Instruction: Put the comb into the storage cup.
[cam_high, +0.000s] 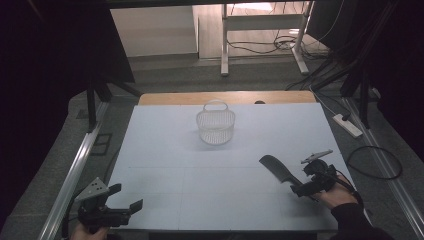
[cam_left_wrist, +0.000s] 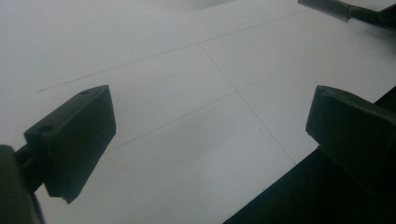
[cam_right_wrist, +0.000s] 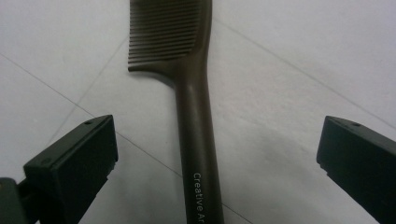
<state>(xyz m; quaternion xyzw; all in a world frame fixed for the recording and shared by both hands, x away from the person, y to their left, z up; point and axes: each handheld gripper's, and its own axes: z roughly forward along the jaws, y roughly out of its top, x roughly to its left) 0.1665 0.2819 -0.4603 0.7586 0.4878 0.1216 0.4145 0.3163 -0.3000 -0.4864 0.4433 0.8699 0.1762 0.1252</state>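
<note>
A dark comb (cam_high: 277, 169) lies flat on the white table sheet (cam_high: 165, 150), right of the middle, its teeth end toward the basket. My right gripper (cam_high: 304, 180) is open at the comb's handle end. In the right gripper view the handle (cam_right_wrist: 196, 140) runs between the two wide-apart jaws, and neither pad touches it. My left gripper (cam_high: 126, 196) rests near the front left corner, open with nothing between its jaws (cam_left_wrist: 210, 126). The comb's teeth end (cam_left_wrist: 327, 7) shows far off in the left gripper view.
A white wire basket (cam_high: 216, 125) with a handle stands upright at the back middle of the sheet. The table's front edge runs just below both hands. Metal rails flank the table, and a power strip (cam_high: 346, 125) lies on the floor at the right.
</note>
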